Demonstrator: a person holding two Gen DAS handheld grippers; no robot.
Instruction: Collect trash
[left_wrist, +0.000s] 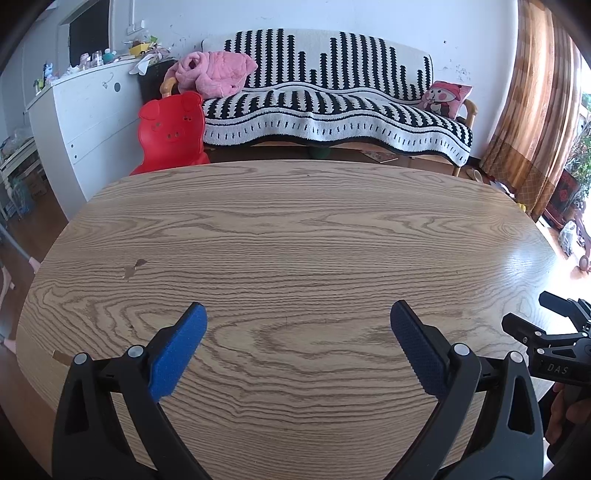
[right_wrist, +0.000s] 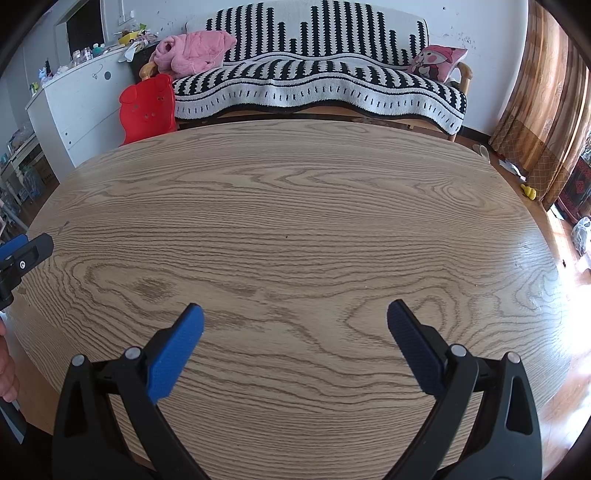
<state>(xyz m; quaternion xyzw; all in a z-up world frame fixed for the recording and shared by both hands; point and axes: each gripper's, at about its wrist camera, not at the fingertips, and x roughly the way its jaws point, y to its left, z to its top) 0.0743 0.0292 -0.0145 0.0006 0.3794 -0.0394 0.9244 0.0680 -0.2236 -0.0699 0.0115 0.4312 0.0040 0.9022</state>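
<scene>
Left gripper (left_wrist: 298, 314) and right gripper (right_wrist: 295, 314) both hovering over the wooden table (left_wrist: 295, 229), jaws spread wide and gripping nothing, no trash showing on it, striped sofa (left_wrist: 332, 107) lying beyond the table's far edge.

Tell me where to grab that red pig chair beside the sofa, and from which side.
Grip the red pig chair by the top edge of its backrest, between the ears, coming down from above. The back stands upright and looks thin, so one finger probably fits in front, one behind.
</scene>
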